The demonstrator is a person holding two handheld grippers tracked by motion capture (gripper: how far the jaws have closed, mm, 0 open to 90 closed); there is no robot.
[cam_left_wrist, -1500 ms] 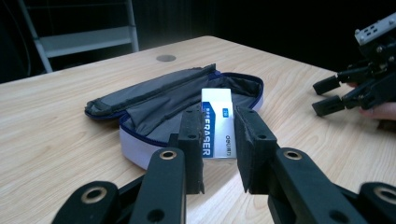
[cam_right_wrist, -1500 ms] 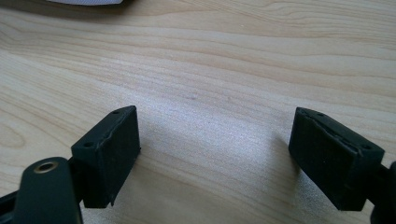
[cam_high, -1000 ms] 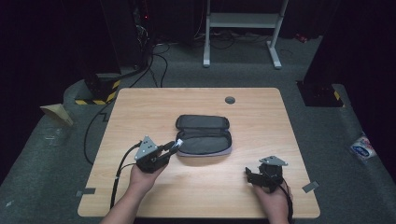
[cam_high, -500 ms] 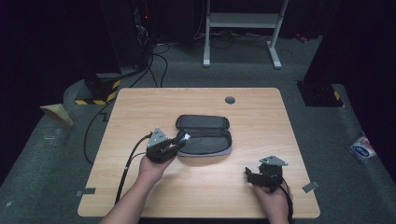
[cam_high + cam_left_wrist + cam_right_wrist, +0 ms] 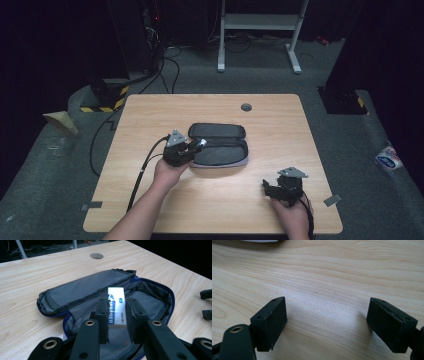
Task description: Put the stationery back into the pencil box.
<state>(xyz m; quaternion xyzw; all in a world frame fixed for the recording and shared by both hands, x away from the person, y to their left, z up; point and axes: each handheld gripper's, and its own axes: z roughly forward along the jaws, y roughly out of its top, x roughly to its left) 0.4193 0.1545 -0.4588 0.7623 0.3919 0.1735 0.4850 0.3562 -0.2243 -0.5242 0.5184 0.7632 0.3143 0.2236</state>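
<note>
The open pencil case (image 5: pixel 220 145) lies mid-table (image 5: pixel 150 120), its flap folded back toward the far side, leaving the pocket reachable from the near side. The left gripper (image 5: pixel 196 145) with its eraser (image 5: pixel 116 305) occupies the case's left end. Bare wood lies between the right gripper's (image 5: pixel 325 323) wide-apart jaws.

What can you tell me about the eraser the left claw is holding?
The eraser is a white rectangular block in a paper sleeve with a dark blue band and pale lettering. The left claw grips it by its long sides, its far end poking out beyond the tips. It hangs over the grey lining of the open pencil case; whether it touches the lining I cannot tell.
</note>
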